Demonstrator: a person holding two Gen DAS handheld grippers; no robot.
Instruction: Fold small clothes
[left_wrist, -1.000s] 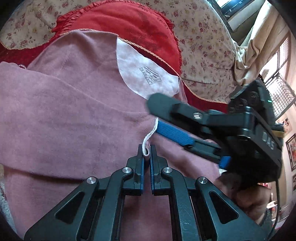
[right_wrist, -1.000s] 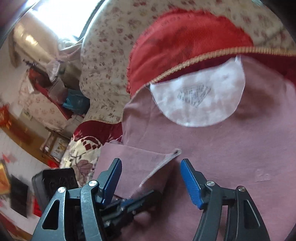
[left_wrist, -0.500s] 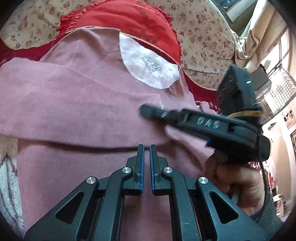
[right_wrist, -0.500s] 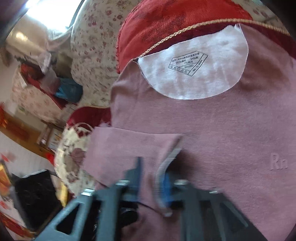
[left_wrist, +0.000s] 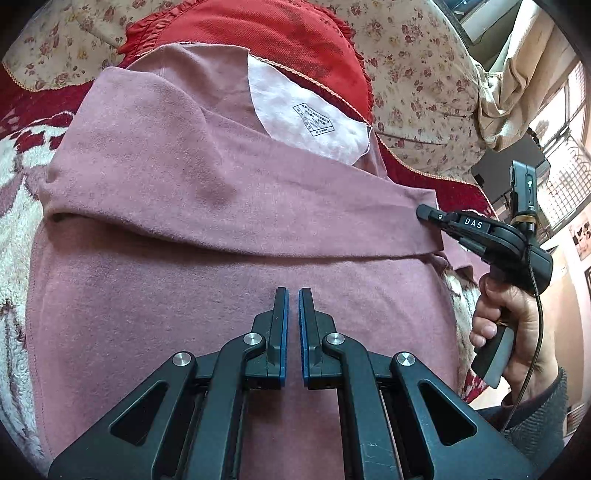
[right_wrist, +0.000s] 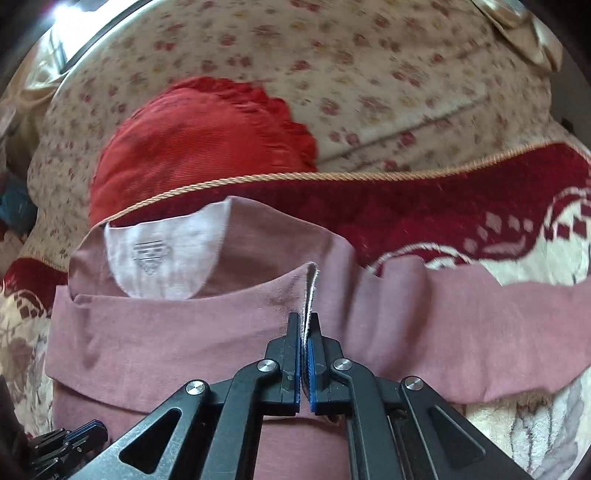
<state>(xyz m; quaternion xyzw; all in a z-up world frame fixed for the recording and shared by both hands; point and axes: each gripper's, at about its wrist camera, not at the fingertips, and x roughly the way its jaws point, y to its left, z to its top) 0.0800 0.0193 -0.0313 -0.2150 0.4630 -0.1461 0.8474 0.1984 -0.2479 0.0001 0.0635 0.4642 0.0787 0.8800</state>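
The left gripper (left_wrist: 291, 295) is held closed over the lower front of the pink top (left_wrist: 207, 295), with nothing between its fingers. The sleeve (right_wrist: 406, 314) lies across the chest, and its cuff edge (right_wrist: 310, 291) is pinched by the right gripper (right_wrist: 303, 325), probably so that it can be laid straight. Behind the white neck lining (left_wrist: 295, 110), 1 red cushion (left_wrist: 258, 33) and a floral sofa back (right_wrist: 369, 74) are seen; nothing stands in the way on the patterned blanket (right_wrist: 517, 236).

Daylight, fairly bright; window (left_wrist: 565, 177) at right blown out. Soft shadows under garment (left_wrist: 221, 206) fold. Right wrist view motion-blurred esp. floral fabric (right_wrist: 369, 85). Strong fisheye bend, dark vignette at edges
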